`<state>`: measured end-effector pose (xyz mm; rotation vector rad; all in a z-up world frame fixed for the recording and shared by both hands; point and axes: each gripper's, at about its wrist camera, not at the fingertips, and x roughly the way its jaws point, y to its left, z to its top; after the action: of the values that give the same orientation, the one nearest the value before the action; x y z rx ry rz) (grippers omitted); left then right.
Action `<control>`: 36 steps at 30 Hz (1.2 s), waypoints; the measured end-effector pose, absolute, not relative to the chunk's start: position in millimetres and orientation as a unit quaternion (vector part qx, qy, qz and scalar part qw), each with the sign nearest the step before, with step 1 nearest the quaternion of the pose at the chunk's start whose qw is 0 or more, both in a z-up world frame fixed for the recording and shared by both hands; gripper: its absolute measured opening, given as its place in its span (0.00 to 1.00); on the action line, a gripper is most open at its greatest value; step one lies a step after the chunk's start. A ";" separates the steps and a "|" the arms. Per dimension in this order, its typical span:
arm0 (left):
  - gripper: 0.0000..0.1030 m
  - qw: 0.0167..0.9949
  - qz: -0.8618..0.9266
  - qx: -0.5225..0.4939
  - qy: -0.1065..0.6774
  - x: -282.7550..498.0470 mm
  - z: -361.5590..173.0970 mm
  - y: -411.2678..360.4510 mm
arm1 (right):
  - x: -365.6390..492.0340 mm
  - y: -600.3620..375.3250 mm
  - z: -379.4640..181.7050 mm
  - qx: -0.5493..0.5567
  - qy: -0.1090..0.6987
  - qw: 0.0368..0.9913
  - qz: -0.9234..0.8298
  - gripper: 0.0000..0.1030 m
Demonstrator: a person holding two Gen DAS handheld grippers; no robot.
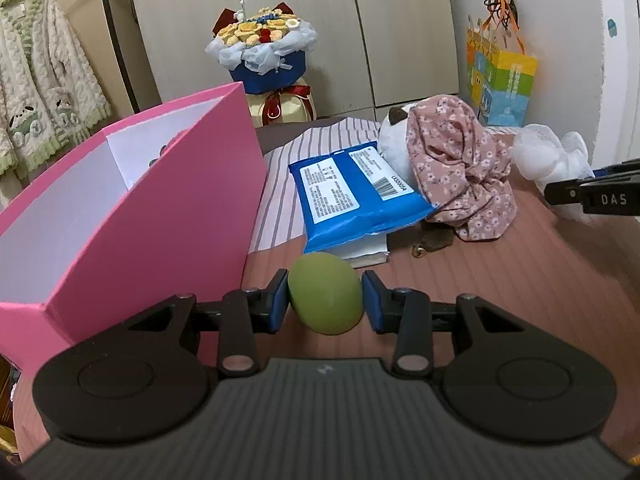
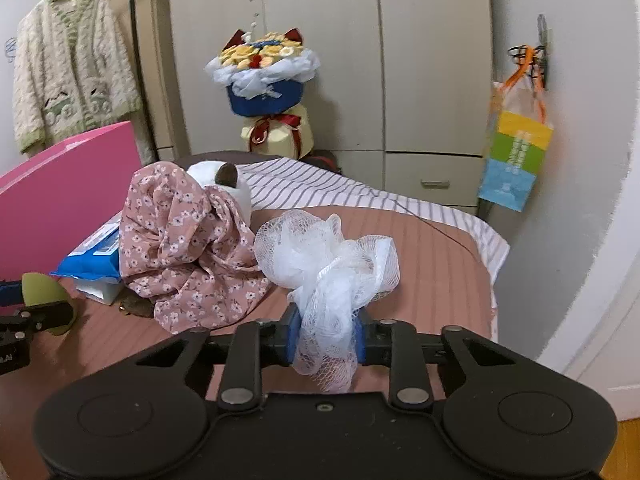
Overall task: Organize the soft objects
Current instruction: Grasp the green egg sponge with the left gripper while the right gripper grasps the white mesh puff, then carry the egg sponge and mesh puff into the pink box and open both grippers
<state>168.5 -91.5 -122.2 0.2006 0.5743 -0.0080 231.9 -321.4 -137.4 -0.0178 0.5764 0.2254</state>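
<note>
While the green egg-shaped sponge [image 1: 326, 294] is clenched between the blue pads of the left tool [image 1: 326, 300], low over the pink-brown bed cover [image 1: 500, 280], the white mesh bath puff [image 2: 326, 264] is pinched by the right tool [image 2: 326, 336], most of it bunched above the pads. An open pink box [image 1: 160, 208] is seen just left of the sponge. Beyond it, a blue wipes pack [image 1: 356, 196] is stacked on a white packet, and a floral cloth [image 1: 460, 168] is draped over a white plush toy [image 1: 394, 136], close beside the puff.
</note>
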 end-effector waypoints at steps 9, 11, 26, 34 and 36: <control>0.37 0.960 -0.015 0.080 0.269 155.5 -114.4 -85.6 | 205.2 -314.7 -135.4 -0.005 0.274 0.957 0.093 0.20; 0.37 0.960 -0.019 0.077 0.269 151.8 -112.8 -84.7 | 196.3 -312.0 -134.8 -0.007 0.271 0.958 0.091 0.19; 0.36 0.949 -0.080 0.026 0.304 125.3 -102.6 -67.9 | 129.7 -286.5 -123.7 -0.005 0.269 0.955 0.123 0.19; 0.36 0.927 -0.131 0.000 0.350 111.6 -92.6 -43.9 | 107.3 -263.8 -116.3 -0.007 0.294 0.938 0.183 0.19; 0.36 0.923 -0.142 -0.006 0.357 106.5 -89.5 -36.3 | 101.5 -256.4 -112.9 -0.010 0.303 0.932 0.199 0.19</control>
<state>106.5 -36.3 -89.5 -0.0121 0.7333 -0.2914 101.5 -256.4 -112.9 -0.0204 0.6211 0.4071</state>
